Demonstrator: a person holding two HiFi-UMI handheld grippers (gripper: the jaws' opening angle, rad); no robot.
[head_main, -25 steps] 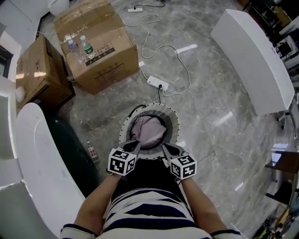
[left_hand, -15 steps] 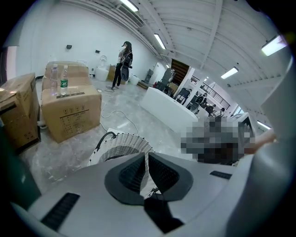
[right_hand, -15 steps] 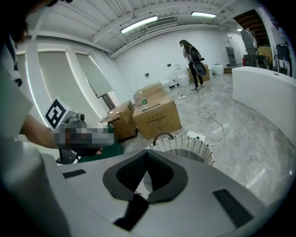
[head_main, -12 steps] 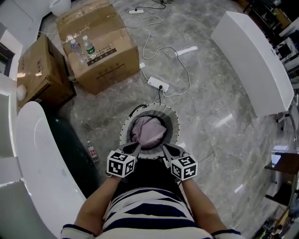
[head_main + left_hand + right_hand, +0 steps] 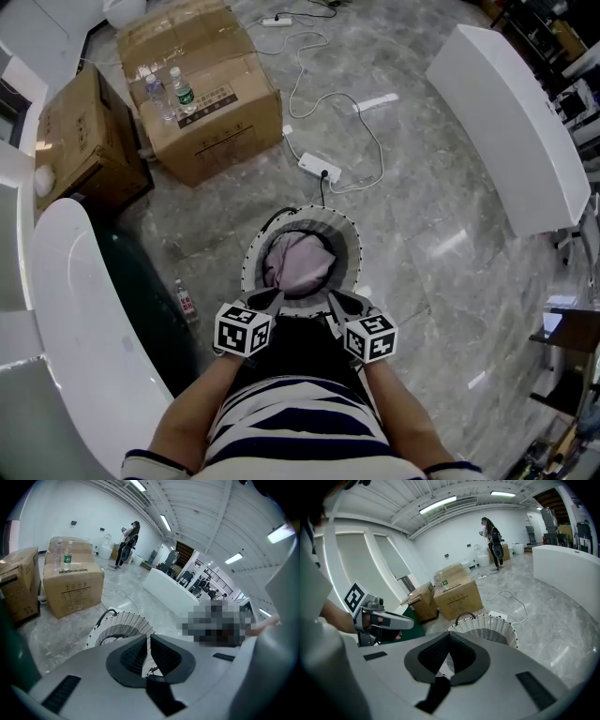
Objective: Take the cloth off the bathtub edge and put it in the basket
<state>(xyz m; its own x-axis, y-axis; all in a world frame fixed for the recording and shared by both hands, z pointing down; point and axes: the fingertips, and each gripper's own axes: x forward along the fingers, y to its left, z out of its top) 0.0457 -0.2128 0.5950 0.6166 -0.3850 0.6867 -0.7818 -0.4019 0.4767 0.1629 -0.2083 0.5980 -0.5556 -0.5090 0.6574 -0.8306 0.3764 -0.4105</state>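
The pink cloth (image 5: 298, 262) lies bunched inside the round white wicker basket (image 5: 349, 246) on the floor, in front of the person. Both grippers hover side by side over the basket's near rim. My left gripper (image 5: 272, 298) is shut with nothing in it, and so is my right gripper (image 5: 334, 298). In the left gripper view the jaws (image 5: 147, 643) meet above the basket (image 5: 119, 623). The right gripper view shows its jaws (image 5: 449, 638) closed before the basket (image 5: 487, 626), with the left gripper (image 5: 377, 618) off to the left. The white bathtub edge (image 5: 70, 309) curves along the left and is bare.
Two cardboard boxes (image 5: 202, 89) with bottles on top stand beyond the basket. A power strip (image 5: 319, 169) and its cables lie on the grey floor. A small bottle (image 5: 184, 300) rests beside the tub. A white counter (image 5: 511, 122) runs along the right. A person (image 5: 493, 536) stands far off.
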